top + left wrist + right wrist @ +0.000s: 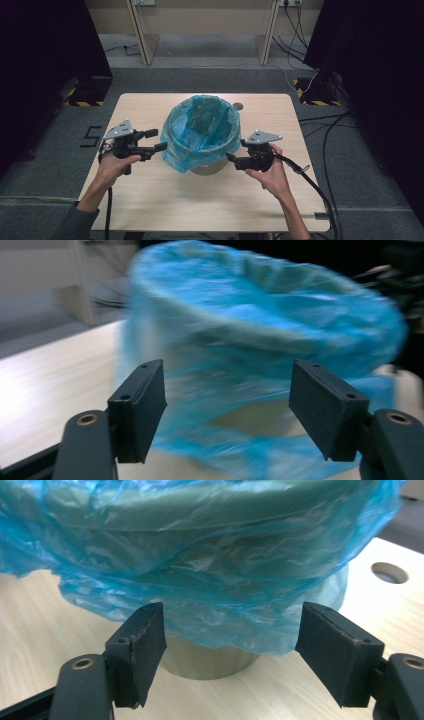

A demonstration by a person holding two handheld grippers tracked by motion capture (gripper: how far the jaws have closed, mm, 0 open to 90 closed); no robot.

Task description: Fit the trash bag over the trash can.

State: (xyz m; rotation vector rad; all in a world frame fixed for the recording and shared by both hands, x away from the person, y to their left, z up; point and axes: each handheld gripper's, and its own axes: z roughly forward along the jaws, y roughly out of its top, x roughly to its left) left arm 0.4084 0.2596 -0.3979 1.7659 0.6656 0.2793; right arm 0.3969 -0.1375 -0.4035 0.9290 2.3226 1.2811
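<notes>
Bin [210,167] with blue liner [197,131], mid-surface [150,200] nearer the far edge; my left tool [159,140] and right tool [231,158] flank it, both released, nothing gripped; risk: thin overhanging film tearing or slipping if I pinch it unevenly.
</notes>
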